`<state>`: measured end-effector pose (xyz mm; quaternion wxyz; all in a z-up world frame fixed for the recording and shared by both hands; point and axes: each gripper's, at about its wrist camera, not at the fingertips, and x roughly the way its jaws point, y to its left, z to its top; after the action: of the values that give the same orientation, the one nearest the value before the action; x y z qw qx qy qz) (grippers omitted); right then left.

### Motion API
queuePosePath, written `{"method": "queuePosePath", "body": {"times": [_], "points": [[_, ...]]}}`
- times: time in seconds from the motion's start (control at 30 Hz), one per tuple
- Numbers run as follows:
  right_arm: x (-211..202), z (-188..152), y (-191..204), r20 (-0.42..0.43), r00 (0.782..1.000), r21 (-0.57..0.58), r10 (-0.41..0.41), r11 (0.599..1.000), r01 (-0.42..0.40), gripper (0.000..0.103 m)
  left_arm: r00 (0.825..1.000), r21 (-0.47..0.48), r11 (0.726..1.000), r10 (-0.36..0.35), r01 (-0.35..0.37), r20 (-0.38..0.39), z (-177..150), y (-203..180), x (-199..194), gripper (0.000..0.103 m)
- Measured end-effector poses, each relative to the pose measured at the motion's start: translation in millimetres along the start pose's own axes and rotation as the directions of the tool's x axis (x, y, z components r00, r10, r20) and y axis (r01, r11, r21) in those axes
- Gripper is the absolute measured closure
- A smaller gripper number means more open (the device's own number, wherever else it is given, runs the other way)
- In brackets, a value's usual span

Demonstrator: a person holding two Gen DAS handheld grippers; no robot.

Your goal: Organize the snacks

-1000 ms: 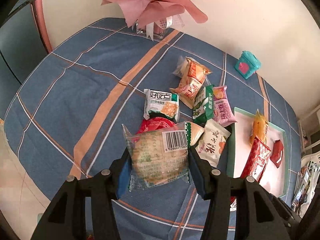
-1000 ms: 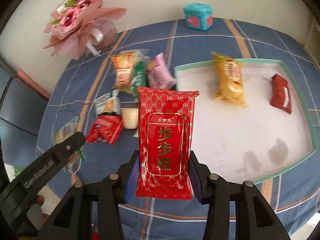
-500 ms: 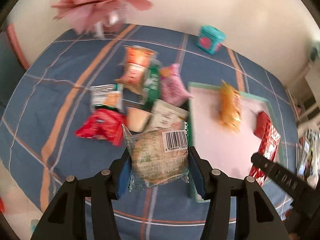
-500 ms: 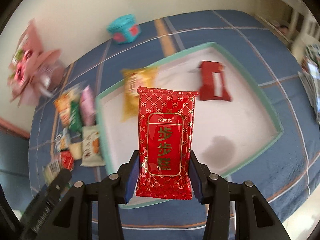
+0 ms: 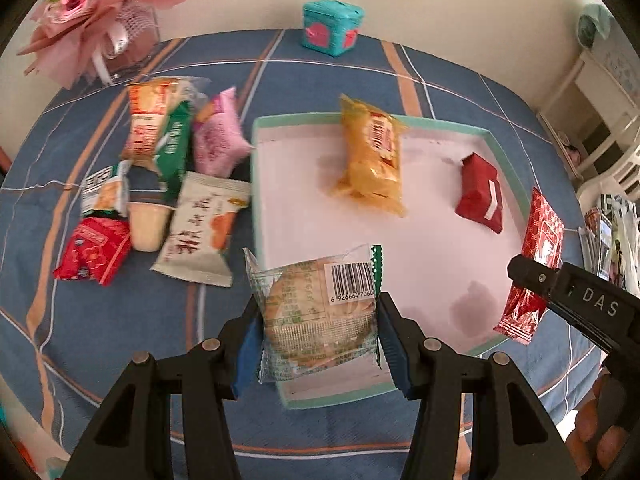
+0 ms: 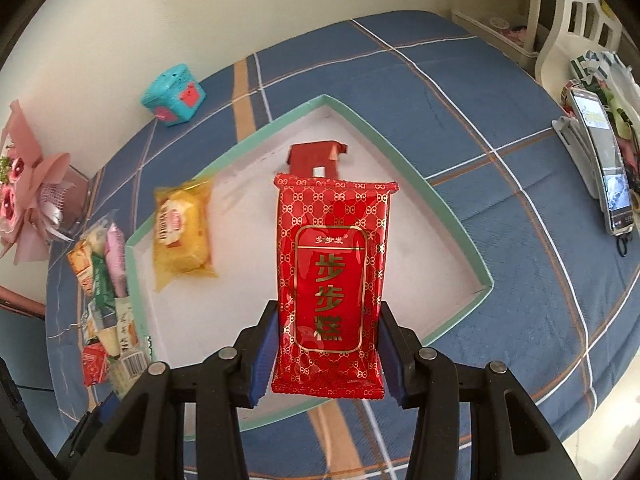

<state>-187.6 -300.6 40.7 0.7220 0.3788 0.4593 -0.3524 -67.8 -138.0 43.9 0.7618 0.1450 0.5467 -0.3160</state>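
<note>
My left gripper (image 5: 318,334) is shut on a clear-wrapped round cake packet (image 5: 320,312) with a barcode, held above the near left corner of the white tray with a teal rim (image 5: 506,160). My right gripper (image 6: 326,350) is shut on a long red packet with gold characters (image 6: 332,280), held over the tray (image 6: 444,208); it shows at the tray's right edge in the left wrist view (image 5: 536,256). In the tray lie a yellow packet (image 5: 372,156) and a small dark red packet (image 5: 480,192). Several loose snacks (image 5: 160,184) lie left of the tray.
A teal toy box (image 5: 330,26) and a pink bouquet (image 5: 92,12) stand at the table's far side by the wall. A phone on a stand (image 6: 604,168) and white furniture are off the table's right edge. The table has a blue plaid cloth (image 6: 520,280).
Both grippers have swung to the right with their packets, from over the loose snack pile to over the tray. Both grips are unchanged.
</note>
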Motion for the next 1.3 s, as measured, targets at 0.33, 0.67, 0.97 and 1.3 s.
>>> {"method": "queuePosePath", "body": {"times": [0.33,0.67,0.97,1.3], "points": [[25.6,0.3,0.7,-0.038,0.999,-0.006,-0.017,1.0,0.017,0.054,0.999,0.044,0.999,0.005,-0.003,-0.037,-0.9,-10.0,22.1,0.046],[21.6,1.8,7.2,-0.024,0.999,-0.038,-0.036,0.999,0.035,0.049,1.0,0.061,0.998,0.012,-0.011,-0.019,3.8,-10.4,16.3,0.029],[12.6,-7.0,15.8,-0.016,0.999,-0.067,-0.04,0.997,0.038,0.049,0.996,-0.058,0.995,0.083,-0.08,0.037,14.5,30.6,-7.2,0.029],[8.0,-18.1,47.7,-0.009,0.999,-0.157,-0.036,0.987,0.034,0.049,0.987,-0.287,0.946,0.159,-0.149,0.01,11.8,97.5,-11.7,0.029]]}}
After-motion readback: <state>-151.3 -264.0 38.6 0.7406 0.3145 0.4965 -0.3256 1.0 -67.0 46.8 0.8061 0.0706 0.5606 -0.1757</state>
